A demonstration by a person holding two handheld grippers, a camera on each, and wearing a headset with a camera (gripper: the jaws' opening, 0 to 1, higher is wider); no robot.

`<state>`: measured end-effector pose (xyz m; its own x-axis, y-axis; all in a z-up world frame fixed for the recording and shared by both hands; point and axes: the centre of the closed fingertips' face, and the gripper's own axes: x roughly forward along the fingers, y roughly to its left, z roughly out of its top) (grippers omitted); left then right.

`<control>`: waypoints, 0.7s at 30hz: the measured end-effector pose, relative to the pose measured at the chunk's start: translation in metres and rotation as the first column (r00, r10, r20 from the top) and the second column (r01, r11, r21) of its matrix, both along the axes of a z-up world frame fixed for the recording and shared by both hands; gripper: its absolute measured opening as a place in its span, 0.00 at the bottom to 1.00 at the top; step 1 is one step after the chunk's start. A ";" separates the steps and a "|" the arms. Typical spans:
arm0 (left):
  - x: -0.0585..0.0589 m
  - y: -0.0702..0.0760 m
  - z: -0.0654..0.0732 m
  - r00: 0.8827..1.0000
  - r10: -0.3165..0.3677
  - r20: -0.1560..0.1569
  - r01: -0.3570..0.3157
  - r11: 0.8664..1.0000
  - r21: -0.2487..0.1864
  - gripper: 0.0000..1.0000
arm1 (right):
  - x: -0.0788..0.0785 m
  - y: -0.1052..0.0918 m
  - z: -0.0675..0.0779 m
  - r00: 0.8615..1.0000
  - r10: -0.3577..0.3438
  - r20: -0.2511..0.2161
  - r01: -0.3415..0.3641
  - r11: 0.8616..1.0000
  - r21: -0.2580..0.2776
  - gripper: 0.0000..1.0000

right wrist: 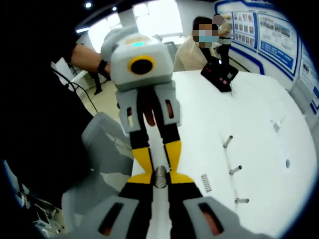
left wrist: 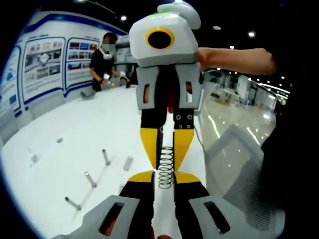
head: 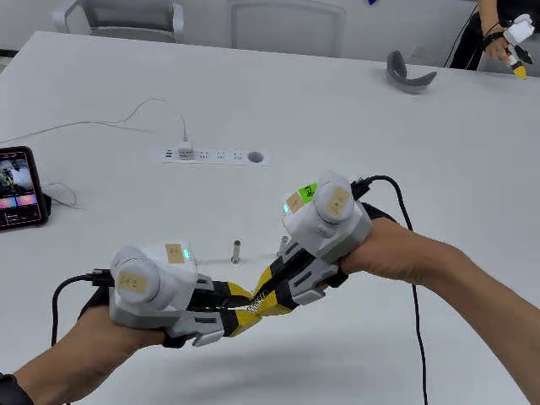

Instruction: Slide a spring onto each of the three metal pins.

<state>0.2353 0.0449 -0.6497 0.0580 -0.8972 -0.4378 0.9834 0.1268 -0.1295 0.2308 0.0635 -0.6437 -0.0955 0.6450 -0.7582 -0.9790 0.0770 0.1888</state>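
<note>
The left gripper [head: 239, 314], lowest in the head view, meets the right gripper [head: 272, 285] tip to tip just above the tabletop [head: 354, 126], with a spring [head: 257, 297] bridging the two. Each gripper's jaws are drawn in on one end of that spring. This is likely a handover or re-grip, turning the coil so its bore can line up with a pin, but which gripper bears the load I cannot tell.

The left gripper view shows the spring lengthways; the right gripper view shows it end-on. Both show the three metal pins [left wrist: 89, 179] upright in a row, bare and well apart from the grippers, whereas in the head view the right gripper stands in front of part of that row. A second spring [right wrist: 206, 182] lies flat beside the pins.
</note>
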 end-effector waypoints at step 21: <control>0.031 0.055 -0.022 0.974 0.225 -0.012 -0.225 0.974 0.035 0.32 | 0.020 -0.007 -0.026 1.000 0.021 0.014 -0.019 0.995 -0.098 0.12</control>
